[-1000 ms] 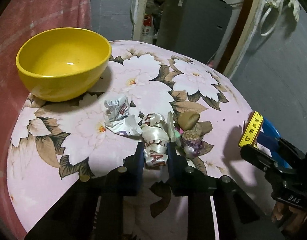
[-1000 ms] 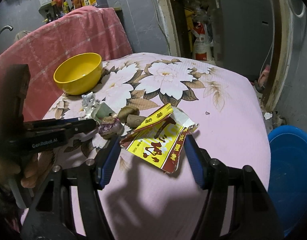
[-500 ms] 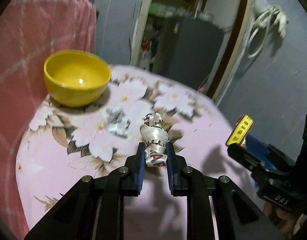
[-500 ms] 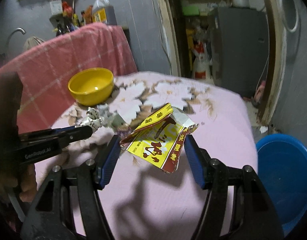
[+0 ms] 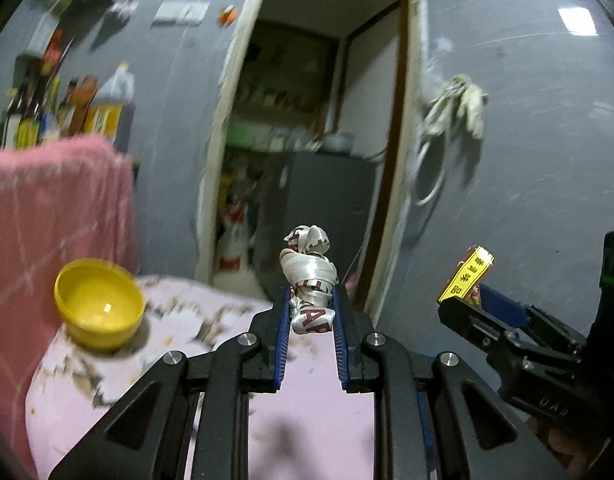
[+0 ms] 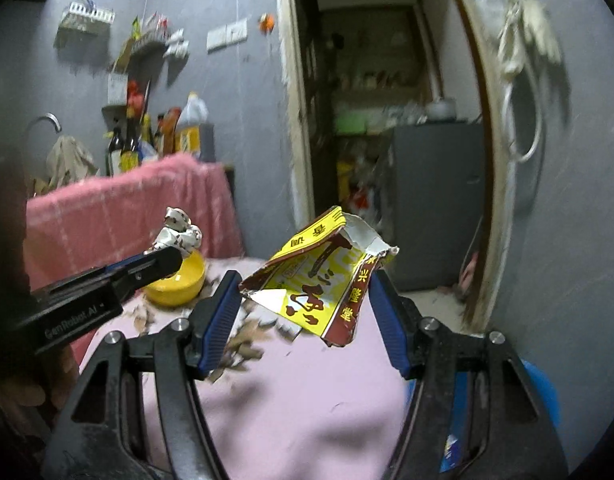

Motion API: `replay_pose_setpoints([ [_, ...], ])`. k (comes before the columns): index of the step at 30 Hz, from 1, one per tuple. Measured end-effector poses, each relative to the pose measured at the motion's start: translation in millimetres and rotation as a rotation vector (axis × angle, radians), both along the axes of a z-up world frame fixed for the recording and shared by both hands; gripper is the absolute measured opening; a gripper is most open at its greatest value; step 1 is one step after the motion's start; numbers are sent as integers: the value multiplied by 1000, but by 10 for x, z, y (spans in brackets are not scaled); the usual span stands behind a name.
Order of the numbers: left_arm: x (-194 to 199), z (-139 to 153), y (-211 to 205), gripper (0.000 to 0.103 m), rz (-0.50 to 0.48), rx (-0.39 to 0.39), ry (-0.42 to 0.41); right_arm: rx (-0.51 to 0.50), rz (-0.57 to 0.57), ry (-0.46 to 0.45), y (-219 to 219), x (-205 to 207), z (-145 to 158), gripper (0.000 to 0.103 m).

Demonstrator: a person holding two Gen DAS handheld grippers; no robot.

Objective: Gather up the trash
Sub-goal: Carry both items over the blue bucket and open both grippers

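A: What fills the most space?

B: The grey wall and the open doorway (image 6: 371, 120) across the upper half of both views, with a grey cabinet (image 6: 435, 200) inside the doorway. Below lies the table (image 6: 307, 400) under a pink cloth with a flower print, taking the lower middle. A pink towel (image 5: 47, 208) hangs at mid left of the left wrist view, and bottles (image 6: 159, 136) stand behind it.

A: And on the table?

B: A yellow bowl (image 5: 97, 308) at lower left of the left wrist view; in the right wrist view it sits left of centre, partly behind the other gripper's finger. A blue bin (image 6: 543, 392) shows at the lower right edge of the right wrist view, beside the table.

A: The grippers?

B: The right gripper (image 6: 307, 300) fills the bottom of its own view, its blue pads standing fairly wide and pinching a torn yellow and red snack packet (image 6: 319, 276) between them, held up in the air at frame centre. The left gripper (image 5: 311, 316) has its pads drawn close, clamped on a crumpled white wrapper (image 5: 311, 276) with red letters, which sticks up above the fingertips at the centre of its view, clear of the table.

A: Does each view show the other's load?

B: Yes. The packet's yellow edge appears at right in the left view, the wrapper at mid left in the right view.
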State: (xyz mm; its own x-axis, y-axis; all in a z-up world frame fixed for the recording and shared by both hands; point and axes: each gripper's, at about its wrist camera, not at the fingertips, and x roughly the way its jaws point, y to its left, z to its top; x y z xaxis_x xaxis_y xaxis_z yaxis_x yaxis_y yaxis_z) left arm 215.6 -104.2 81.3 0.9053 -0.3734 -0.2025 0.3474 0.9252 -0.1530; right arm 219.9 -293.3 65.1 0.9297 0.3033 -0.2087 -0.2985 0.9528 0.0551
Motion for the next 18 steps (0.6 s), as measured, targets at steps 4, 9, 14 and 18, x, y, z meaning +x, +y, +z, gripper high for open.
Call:
replay_pose_setpoints([
  [4, -102, 152, -234, 17, -40, -6, -64, -14, -50, -55, -188, -123, 143, 70],
  [9, -142, 253, -477, 17, -90, 2, -103, -17, -109, -96, -427, -257, 221, 70],
  [14, -70, 261, -760, 17, -143, 30, -110, -19, -163, -100, -687, -280, 178, 70],
  [18, 47, 198, -959, 17, -179, 47, -85, -14, -206, -85, -914, -292, 86, 70],
])
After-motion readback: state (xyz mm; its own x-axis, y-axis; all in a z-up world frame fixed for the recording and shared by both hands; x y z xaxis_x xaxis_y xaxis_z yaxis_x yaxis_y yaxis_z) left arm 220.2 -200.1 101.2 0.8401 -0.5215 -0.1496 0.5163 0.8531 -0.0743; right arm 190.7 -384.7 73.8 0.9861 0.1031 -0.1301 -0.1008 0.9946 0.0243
